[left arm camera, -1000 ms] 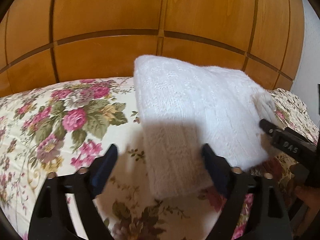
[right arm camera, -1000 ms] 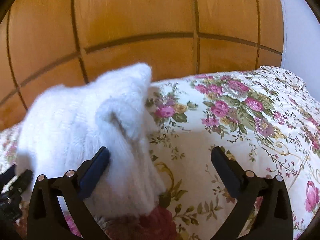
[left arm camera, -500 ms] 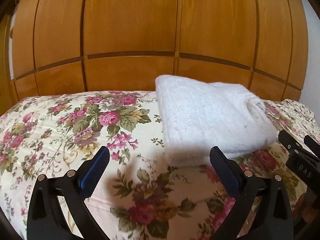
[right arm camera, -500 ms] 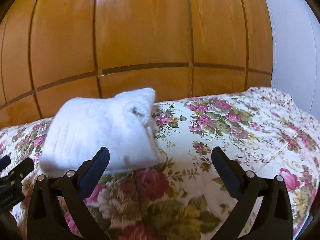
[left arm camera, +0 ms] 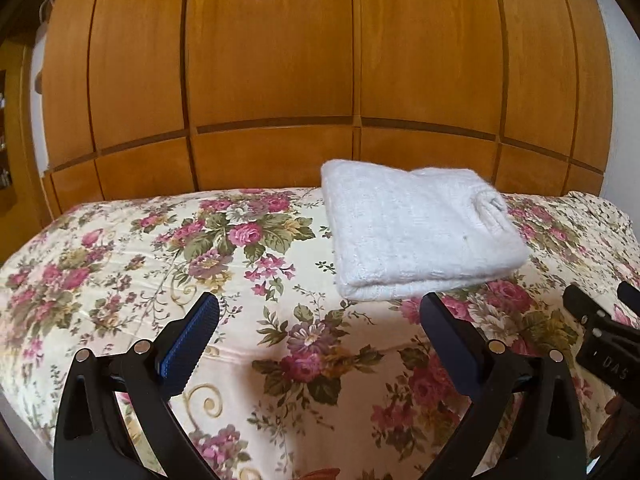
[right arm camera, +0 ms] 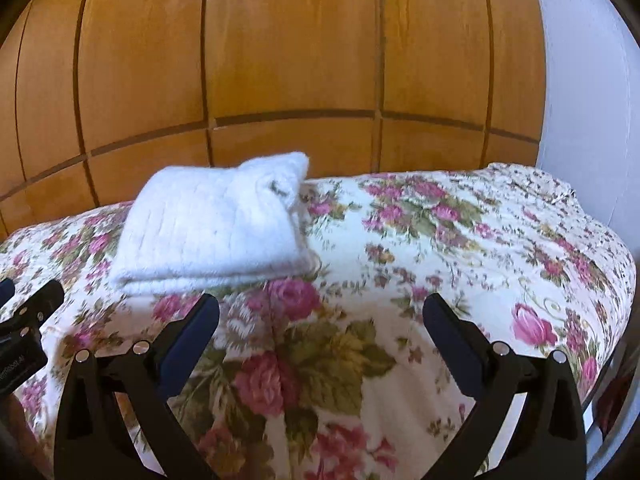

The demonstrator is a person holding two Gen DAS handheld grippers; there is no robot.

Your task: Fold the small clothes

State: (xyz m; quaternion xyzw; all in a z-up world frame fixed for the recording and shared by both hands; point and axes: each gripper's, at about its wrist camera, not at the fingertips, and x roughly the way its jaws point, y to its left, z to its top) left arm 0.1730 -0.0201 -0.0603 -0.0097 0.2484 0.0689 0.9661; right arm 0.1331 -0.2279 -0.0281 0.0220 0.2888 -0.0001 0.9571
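A white knitted garment (left arm camera: 416,236) lies folded into a thick rectangle on the floral bedspread (left arm camera: 160,264), close to the wooden wall. In the right wrist view the same garment (right arm camera: 212,224) sits at the left. My left gripper (left arm camera: 320,316) is open and hangs over the bedspread just short of the fold's near edge, with nothing between its fingers. My right gripper (right arm camera: 320,316) is open too, over bare bedspread (right arm camera: 460,240) to the right of the garment. Each gripper's tip shows at the edge of the other's view.
A wall of wooden panels (left arm camera: 272,80) rises right behind the bed. A pale wall (right arm camera: 580,80) stands at the right, where the bed's right edge (right arm camera: 616,320) drops off. The bedspread stretches wide to the left of the garment.
Both grippers have drawn back and up from the folded garment, which was between the left fingers and against the right one; it now lies farther away, free on the bed.
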